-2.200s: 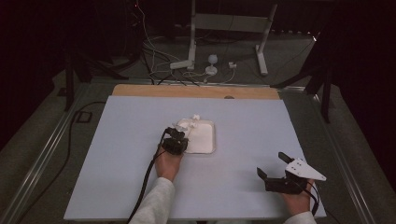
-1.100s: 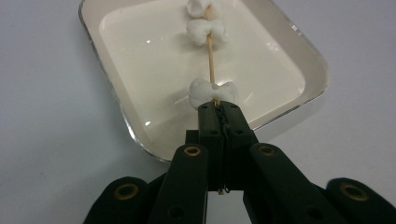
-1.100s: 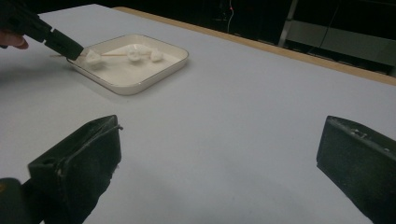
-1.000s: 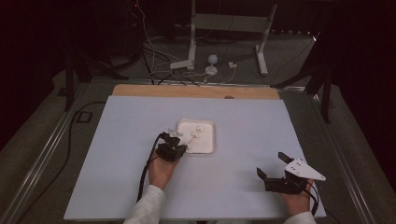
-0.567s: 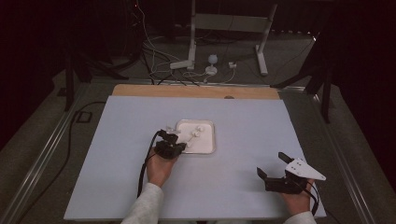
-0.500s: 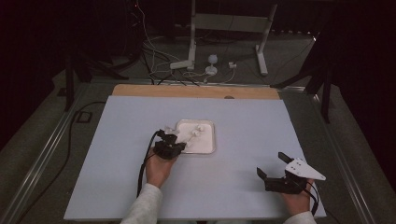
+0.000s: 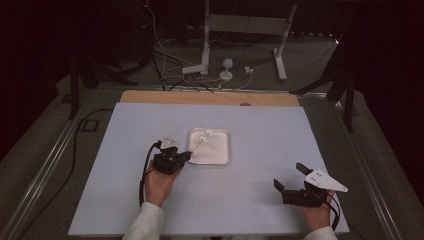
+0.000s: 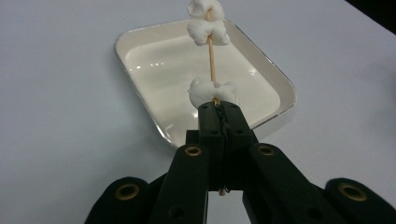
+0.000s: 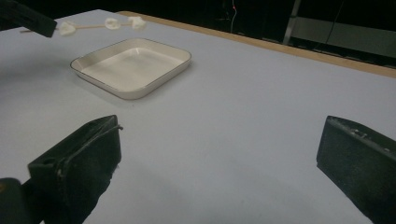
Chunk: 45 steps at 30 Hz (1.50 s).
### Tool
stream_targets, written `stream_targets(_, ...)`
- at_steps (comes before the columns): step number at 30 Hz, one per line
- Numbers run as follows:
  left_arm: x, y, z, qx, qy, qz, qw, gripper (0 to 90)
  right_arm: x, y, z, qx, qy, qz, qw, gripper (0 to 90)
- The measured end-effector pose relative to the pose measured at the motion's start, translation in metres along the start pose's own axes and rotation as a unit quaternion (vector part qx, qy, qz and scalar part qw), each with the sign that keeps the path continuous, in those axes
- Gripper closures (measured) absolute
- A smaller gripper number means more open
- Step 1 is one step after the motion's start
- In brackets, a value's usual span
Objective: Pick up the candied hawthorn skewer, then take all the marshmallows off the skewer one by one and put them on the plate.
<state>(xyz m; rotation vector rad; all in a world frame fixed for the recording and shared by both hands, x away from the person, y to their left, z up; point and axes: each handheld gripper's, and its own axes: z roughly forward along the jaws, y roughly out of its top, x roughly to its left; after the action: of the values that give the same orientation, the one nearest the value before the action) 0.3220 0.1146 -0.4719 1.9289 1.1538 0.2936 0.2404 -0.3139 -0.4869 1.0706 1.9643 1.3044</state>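
A thin wooden skewer [image 8: 211, 56] carries three white marshmallow pieces [image 8: 213, 90] and is held in the air over a white square dish [image 8: 261, 70]. My left gripper [image 8: 219, 109] is shut on the skewer's near end, just left of the dish [image 7: 222, 157] in the high view, where the left gripper [image 7: 186, 156] points right and the skewer [image 7: 200, 142] slants up over the dish. My right gripper [image 7: 291, 176] rests at the table's front right, jaws wide apart and nothing between them. From the right gripper view the skewer [image 9: 93, 26] hovers above the dish [image 9: 180, 63].
The pale blue table cover [image 7: 265, 125] has a wooden strip [image 7: 210, 97] along its far edge. Behind the table stand a metal frame [image 7: 245, 30] and loose cables [image 7: 170, 65] on the floor. Dark surroundings lie on both sides.
My left gripper has drawn back to the left and lifted, bringing the skewer up off the dish. The right gripper has stayed where it was.
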Motion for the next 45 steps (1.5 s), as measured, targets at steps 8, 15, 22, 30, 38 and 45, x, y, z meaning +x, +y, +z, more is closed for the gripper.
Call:
stream_targets(8,0.006,-0.004,-0.011,-0.013,-0.001,0.015,0.9998,90.0,0.000,0.000,0.002,0.000,-0.001,0.002,1.0000,0.0)
stream_targets(15,0.007,-0.007,-0.022,-0.029,0.001,0.026,0.9992,90.0,0.001,0.000,0.002,0.000,0.001,0.001,1.0000,0.0)
stream_targets(22,0.012,-0.012,-0.032,-0.052,-0.010,0.039,0.9979,90.0,0.001,0.004,0.003,-0.007,0.013,0.023,0.9996,0.0)
stream_targets(30,0.012,-0.012,-0.039,-0.077,-0.026,0.049,0.9955,90.0,0.004,0.028,0.006,-0.023,0.039,0.037,0.9983,0.0)
stream_targets(38,0.009,-0.010,-0.041,-0.086,-0.039,0.051,0.9943,90.0,0.009,0.058,0.039,-0.018,0.096,0.051,0.9939,0.0)
stream_targets(45,0.005,-0.010,-0.040,-0.091,-0.050,0.057,0.9929,90.0,0.018,0.092,0.074,-0.021,0.138,0.078,0.9872,0.0)
